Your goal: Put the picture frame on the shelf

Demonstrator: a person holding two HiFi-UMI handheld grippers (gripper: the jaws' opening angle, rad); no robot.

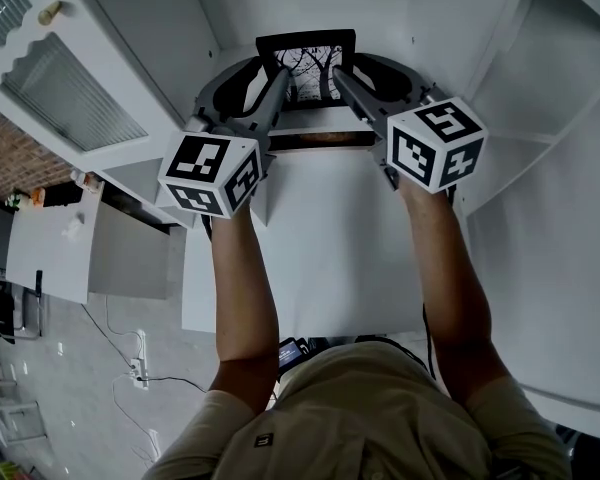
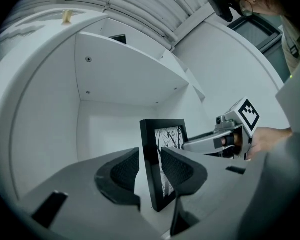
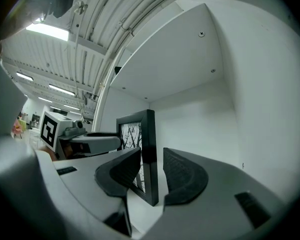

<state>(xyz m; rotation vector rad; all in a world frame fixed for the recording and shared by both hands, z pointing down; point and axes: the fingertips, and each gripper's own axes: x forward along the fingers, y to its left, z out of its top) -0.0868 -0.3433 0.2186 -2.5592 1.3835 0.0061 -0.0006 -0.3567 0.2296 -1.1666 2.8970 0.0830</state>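
Observation:
A black picture frame [image 1: 308, 63] with a bare-tree print stands upright on the white shelf [image 1: 325, 228], inside a white compartment. My left gripper [image 1: 280, 80] reaches in level at the frame's left edge, my right gripper [image 1: 342, 76] at its right edge. In the left gripper view the frame [image 2: 172, 139] sits between the jaws of the left gripper [image 2: 150, 171]; the pads lie close to both faces and contact is hidden. In the right gripper view the right gripper [image 3: 151, 171] straddles the frame [image 3: 149, 134], with a white gap between the frame's back and the right pad.
The compartment has a white back wall [image 2: 110, 129], side walls and a ceiling panel [image 3: 190, 59] close overhead. Another cabinet with a ribbed panel [image 1: 70, 93] stands at the left. Cables lie on the tiled floor [image 1: 90, 368] below.

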